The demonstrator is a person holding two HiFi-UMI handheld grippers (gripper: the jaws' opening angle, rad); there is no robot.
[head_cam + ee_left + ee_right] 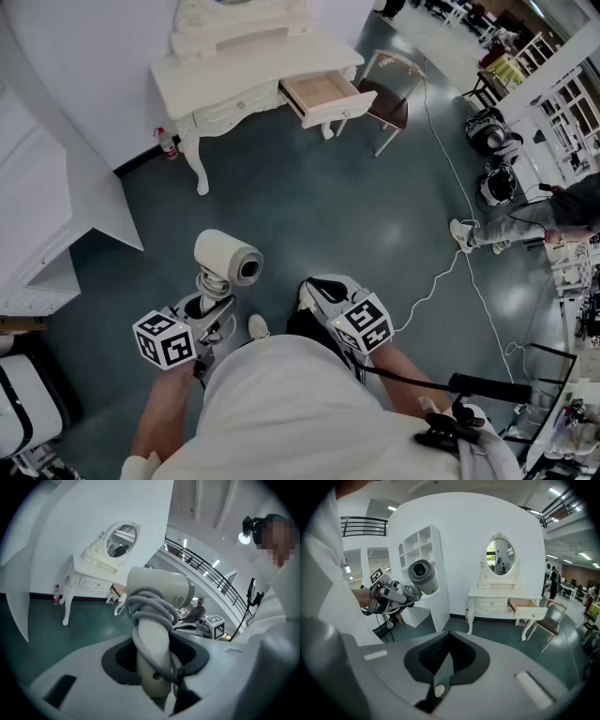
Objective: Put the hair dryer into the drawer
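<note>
A white hair dryer [228,258] stands upright in my left gripper [214,298], nozzle toward the right, its grey cord wound round the handle. In the left gripper view the jaws press on that handle [152,653] from both sides. My right gripper [323,292] hangs beside it on the right, shut with nothing in it [440,667]. Across the floor stands a white dressing table [202,80] whose drawer [323,94] is pulled out and shows a bare wooden bottom. The right gripper view shows the hair dryer [422,576] at the left and the open drawer [527,607] at the right.
A chair [386,101] stands right beside the open drawer. A bottle [166,143] sits by the table's left leg. A white shelf unit [47,216] fills the left side. A white cable [450,272] trails over the green floor toward a seated person [525,225] at the right.
</note>
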